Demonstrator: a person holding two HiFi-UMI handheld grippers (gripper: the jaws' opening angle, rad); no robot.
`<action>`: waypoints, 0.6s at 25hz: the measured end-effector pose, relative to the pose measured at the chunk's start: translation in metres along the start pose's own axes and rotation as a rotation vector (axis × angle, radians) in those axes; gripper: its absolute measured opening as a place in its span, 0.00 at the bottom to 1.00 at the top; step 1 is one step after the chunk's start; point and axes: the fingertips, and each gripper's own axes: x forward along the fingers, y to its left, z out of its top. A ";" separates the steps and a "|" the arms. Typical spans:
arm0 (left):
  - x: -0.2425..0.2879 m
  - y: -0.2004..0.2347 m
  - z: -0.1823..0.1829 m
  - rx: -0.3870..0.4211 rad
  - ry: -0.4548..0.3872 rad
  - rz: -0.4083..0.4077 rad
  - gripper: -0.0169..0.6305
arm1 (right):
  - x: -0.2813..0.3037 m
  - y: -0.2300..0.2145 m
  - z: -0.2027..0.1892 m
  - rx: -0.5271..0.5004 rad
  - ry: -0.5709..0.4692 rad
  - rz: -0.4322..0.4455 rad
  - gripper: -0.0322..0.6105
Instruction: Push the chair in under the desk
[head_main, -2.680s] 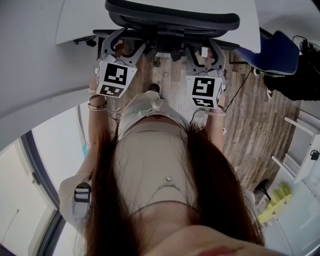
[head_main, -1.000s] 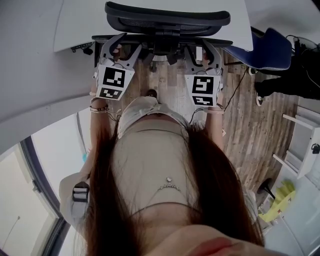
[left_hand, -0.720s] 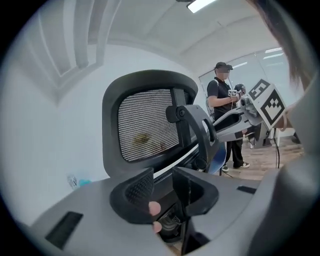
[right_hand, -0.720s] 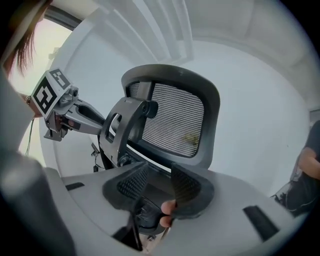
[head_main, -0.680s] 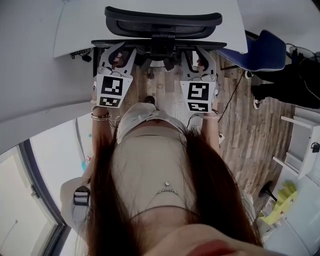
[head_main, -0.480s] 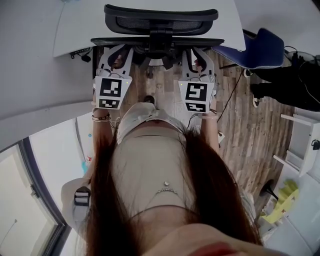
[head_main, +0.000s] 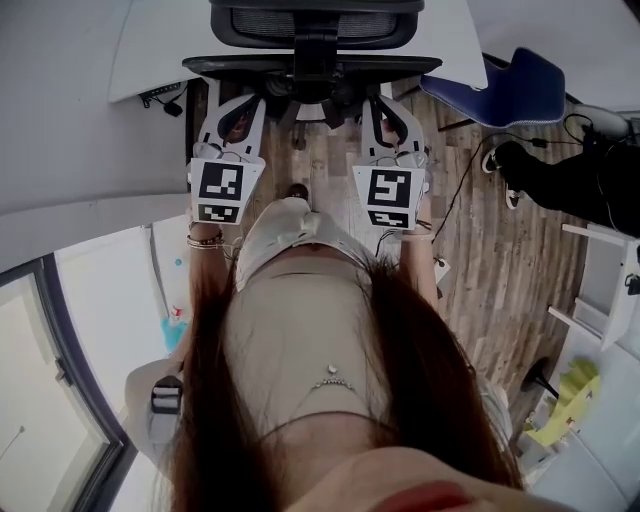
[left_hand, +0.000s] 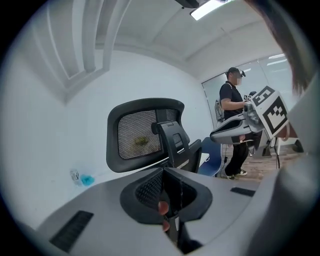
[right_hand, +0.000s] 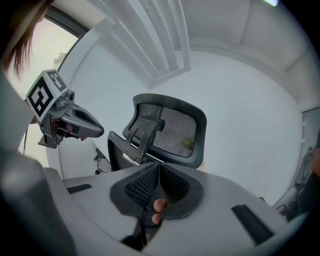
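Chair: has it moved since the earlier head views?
Yes. The chair has slid farther up the frame, deeper past the front edge of the desk.

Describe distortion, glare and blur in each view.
Head view: fisheye bends the desk edge into a curve. Left gripper view: black round vignette, ceiling light blows out white. Right gripper view: same vignette, chair mesh is sharp.

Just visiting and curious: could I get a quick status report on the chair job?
Left gripper and right gripper: jaws just closed, empty, clear of the chair. Chair close against desk. Nothing blocking; blue chair off to the right.
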 end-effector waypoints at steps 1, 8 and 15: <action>-0.004 -0.003 0.000 -0.007 -0.003 -0.002 0.04 | -0.005 0.001 0.000 0.000 -0.002 0.000 0.10; -0.026 -0.024 0.001 -0.068 -0.037 -0.022 0.03 | -0.034 0.004 -0.001 0.003 0.000 -0.001 0.09; -0.041 -0.044 0.000 -0.061 -0.033 -0.031 0.03 | -0.053 0.006 -0.009 0.006 0.016 0.012 0.09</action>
